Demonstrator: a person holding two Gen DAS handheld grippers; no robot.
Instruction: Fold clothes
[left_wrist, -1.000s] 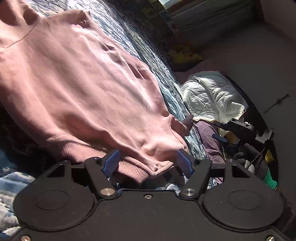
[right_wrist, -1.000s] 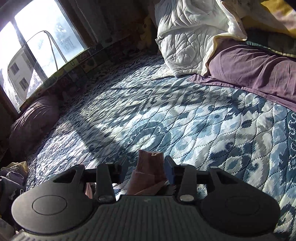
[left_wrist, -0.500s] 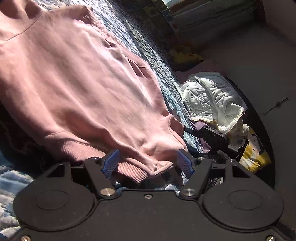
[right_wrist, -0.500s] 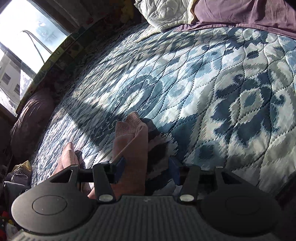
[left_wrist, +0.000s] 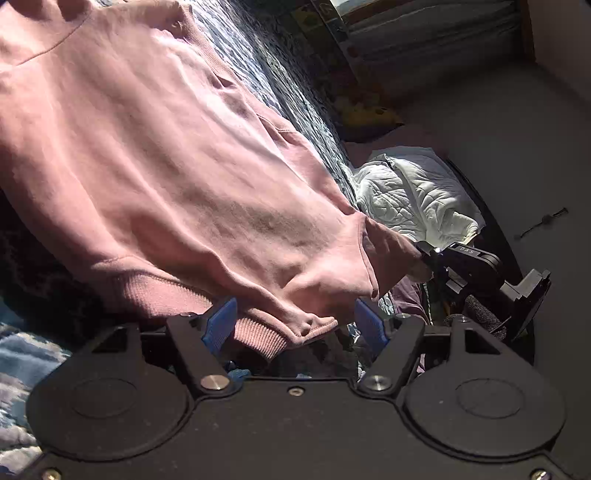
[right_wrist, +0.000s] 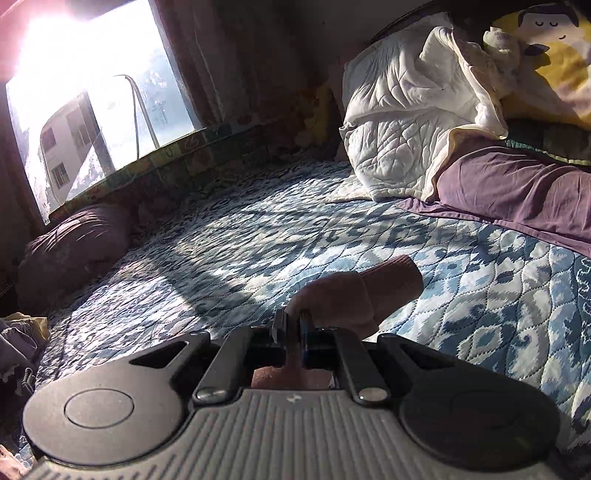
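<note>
Pink sweatshirt (left_wrist: 192, 177) spread flat on the bed (right_wrist: 258, 236), over the blue patterned quilt. My left tool (left_wrist: 295, 325) is spread wide, its blue pads either side of the ribbed hem, not gripping. My right tool (right_wrist: 291, 328) is pressed together, pinching the sleeve cuff (right_wrist: 369, 291) above the quilt. White comforter (right_wrist: 402, 122) and purple blanket (right_wrist: 517, 188) near the headboard.

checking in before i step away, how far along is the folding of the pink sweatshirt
Early. Done: the pink sweatshirt lies spread on the blue quilt. In hand: the right hand-held gripper is shut on its sleeve cuff; the left hand-held gripper is open around the ribbed hem. Left: every fold; none shows.
</note>
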